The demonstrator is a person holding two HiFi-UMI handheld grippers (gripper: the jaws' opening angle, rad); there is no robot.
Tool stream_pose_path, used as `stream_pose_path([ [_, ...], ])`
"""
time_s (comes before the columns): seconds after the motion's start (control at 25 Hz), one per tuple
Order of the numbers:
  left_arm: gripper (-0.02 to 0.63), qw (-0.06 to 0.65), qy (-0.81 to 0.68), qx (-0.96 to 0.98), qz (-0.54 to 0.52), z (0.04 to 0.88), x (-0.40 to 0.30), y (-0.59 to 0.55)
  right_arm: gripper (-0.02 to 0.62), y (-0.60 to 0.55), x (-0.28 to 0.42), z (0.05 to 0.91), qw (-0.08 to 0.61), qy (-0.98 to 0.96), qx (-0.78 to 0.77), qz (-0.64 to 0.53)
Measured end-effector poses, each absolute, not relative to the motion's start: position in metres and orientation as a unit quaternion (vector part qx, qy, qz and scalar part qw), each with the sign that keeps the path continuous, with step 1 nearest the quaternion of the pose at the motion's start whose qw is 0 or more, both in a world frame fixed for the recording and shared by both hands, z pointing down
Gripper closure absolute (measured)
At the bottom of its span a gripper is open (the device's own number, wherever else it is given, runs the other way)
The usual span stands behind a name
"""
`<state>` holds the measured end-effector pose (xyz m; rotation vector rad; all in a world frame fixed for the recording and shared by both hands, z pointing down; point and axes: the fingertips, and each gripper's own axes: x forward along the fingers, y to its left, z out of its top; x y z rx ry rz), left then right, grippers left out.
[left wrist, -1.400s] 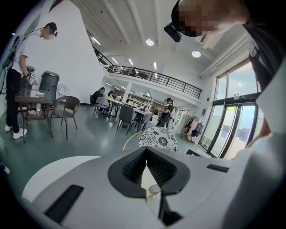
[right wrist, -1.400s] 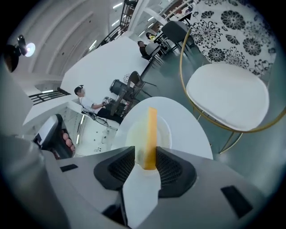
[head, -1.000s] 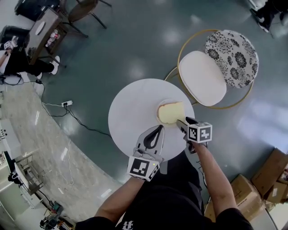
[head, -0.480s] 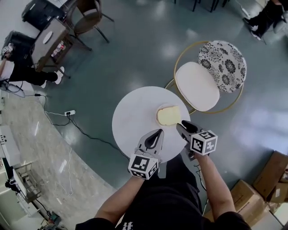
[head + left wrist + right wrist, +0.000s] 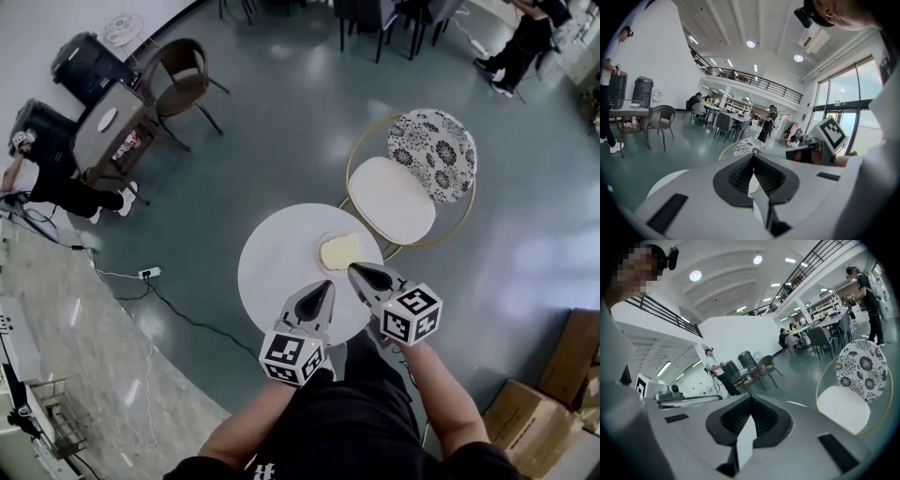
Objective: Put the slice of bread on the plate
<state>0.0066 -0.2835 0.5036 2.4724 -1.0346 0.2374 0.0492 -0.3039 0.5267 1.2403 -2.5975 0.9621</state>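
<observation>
Both clenched empty, the left hand-held gripper [image 5: 325,284] and right hand-held gripper [image 5: 353,269] hang near the bread slice [image 5: 341,251] on the table [image 5: 272,267].

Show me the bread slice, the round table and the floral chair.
bread slice [image 5: 341,251], head view, middle of its top face.
round table [image 5: 277,272], head view, bare white top.
floral chair [image 5: 392,199], head view, white seat cushion.

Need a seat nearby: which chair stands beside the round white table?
The gold-framed chair with the white seat and floral back; the brown chair stands far off.
</observation>
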Motion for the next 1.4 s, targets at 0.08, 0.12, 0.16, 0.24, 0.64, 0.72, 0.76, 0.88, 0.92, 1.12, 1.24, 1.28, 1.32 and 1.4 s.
stream_pose_path([
  [0.08,0.598,0.214,-0.370,0.902,0.069,0.479,0.007,-0.275,0.589,-0.295,0.048,0.494,0.037,-0.863,0.413,0.288],
  [0.12,0.598,0.208,-0.366,0.905,0.061,0.466,0.009,-0.270,0.589,-0.290,0.048,0.478,0.030,-0.866,0.417,0.273],
  [0.16,0.598,0.202,-0.361,0.909,0.054,0.454,0.011,-0.265,0.589,-0.286,0.048,0.462,0.025,-0.868,0.423,0.258],
  [0.24,0.598,0.191,-0.352,0.915,0.045,0.432,0.013,-0.255,0.589,-0.281,0.046,0.436,0.016,-0.870,0.435,0.230],
  [0.64,0.598,0.138,-0.347,0.928,0.010,0.355,-0.002,-0.228,0.589,-0.250,0.026,0.367,-0.007,-0.876,0.454,0.162],
  [0.72,0.598,0.128,-0.346,0.930,0.004,0.347,-0.003,-0.224,0.589,-0.245,0.022,0.359,-0.006,-0.878,0.454,0.152],
  [0.76,0.598,0.123,-0.345,0.930,0.002,0.344,-0.002,-0.221,0.589,-0.242,0.020,0.357,-0.004,-0.878,0.454,0.148],
  [0.88,0.598,0.113,-0.346,0.931,0.000,0.338,-0.003,-0.216,0.589,-0.237,0.019,0.348,-0.004,-0.880,0.456,0.136],
  [0.92,0.598,0.111,-0.347,0.931,-0.002,0.336,-0.005,-0.216,0.589,-0.236,0.018,0.345,-0.005,-0.880,0.457,0.133],
  [1.12,0.598,0.101,-0.352,0.931,-0.007,0.327,-0.013,-0.213,0.589,-0.230,0.013,0.335,-0.008,-0.881,0.458,0.121],
  [1.24,0.598,0.098,-0.351,0.931,-0.009,0.325,-0.014,-0.210,0.589,-0.226,0.011,0.332,-0.008,-0.881,0.458,0.117],
  [1.28,0.598,0.098,-0.351,0.931,-0.010,0.325,-0.015,-0.209,0.589,-0.225,0.010,0.332,-0.007,-0.882,0.457,0.116],
  [1.32,0.598,0.098,-0.351,0.931,-0.011,0.324,-0.015,-0.209,0.589,-0.225,0.009,0.331,-0.006,-0.882,0.457,0.115],
  [1.4,0.598,0.098,-0.352,0.931,-0.013,0.322,-0.017,-0.209,0.589,-0.225,0.008,0.329,-0.005,-0.882,0.457,0.114],
])
